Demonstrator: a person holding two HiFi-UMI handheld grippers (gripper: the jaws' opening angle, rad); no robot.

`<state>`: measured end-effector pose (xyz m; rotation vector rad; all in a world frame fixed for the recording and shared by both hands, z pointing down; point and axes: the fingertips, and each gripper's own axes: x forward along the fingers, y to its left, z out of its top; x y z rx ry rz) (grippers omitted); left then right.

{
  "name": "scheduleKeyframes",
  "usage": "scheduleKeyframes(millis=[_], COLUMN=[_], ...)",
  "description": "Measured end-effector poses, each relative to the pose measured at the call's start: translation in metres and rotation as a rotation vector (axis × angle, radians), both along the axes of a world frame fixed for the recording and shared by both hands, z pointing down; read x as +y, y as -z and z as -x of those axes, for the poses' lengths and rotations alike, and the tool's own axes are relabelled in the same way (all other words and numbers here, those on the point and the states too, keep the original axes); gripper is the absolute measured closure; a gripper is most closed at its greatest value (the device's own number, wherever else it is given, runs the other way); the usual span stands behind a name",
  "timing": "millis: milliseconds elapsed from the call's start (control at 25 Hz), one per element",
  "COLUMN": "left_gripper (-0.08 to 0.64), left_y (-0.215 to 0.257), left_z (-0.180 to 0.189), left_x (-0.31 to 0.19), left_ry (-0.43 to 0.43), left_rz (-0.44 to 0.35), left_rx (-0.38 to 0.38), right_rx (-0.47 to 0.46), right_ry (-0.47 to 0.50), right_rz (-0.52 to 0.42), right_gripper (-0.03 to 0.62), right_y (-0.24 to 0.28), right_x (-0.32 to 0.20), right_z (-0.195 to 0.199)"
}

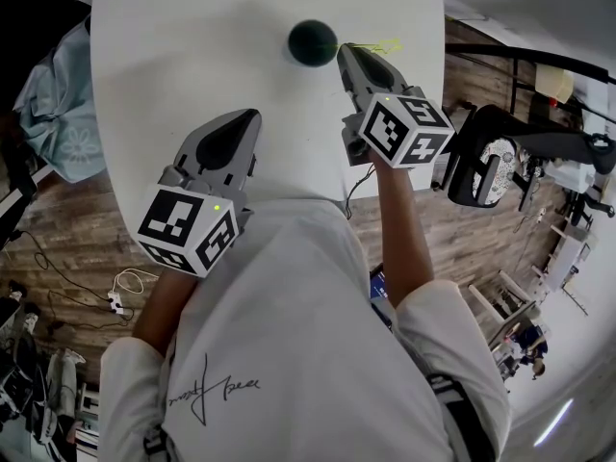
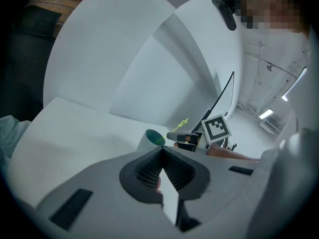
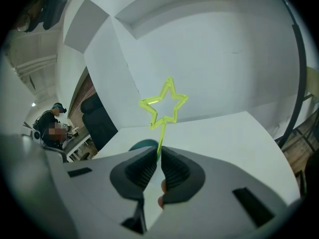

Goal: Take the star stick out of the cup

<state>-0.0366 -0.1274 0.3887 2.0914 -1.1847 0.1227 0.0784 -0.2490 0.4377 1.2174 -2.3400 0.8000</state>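
Observation:
A dark green cup [image 1: 313, 42] stands on the white table [image 1: 192, 56] near its far side. My right gripper [image 1: 349, 56] sits just right of the cup, shut on the thin yellow-green star stick [image 3: 163, 105]. The star end [image 1: 377, 46] points to the right of the cup in the head view. In the right gripper view the star stands up above the jaws and the cup rim [image 3: 142, 145] peeks out just behind them. My left gripper [image 1: 245, 120] hovers over the table's near left, jaws shut with nothing between them. In the left gripper view the cup [image 2: 153, 139] and stick [image 2: 180, 125] appear ahead.
The table edge [image 1: 289, 195] runs close to the person's body. A black office chair [image 1: 491, 166] stands at the right on the wood floor. Cables and a power strip [image 1: 120, 296] lie on the floor at the left. Pale blue cloth [image 1: 58, 114] rests left of the table.

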Motion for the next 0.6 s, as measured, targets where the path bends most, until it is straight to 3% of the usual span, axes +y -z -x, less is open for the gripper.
scheduleKeyframes(millis=[600], left_gripper=[0.555], left_y=[0.0035], left_z=[0.0015], left_x=[0.0023], left_ry=[0.010], left_rz=[-0.010], left_rx=[0.012], right_rx=[-0.017], right_ry=[-0.013], right_rz=[-0.006], right_gripper=[0.571], right_y=[0.0064], right_x=[0.0011], right_z=[-0.0018])
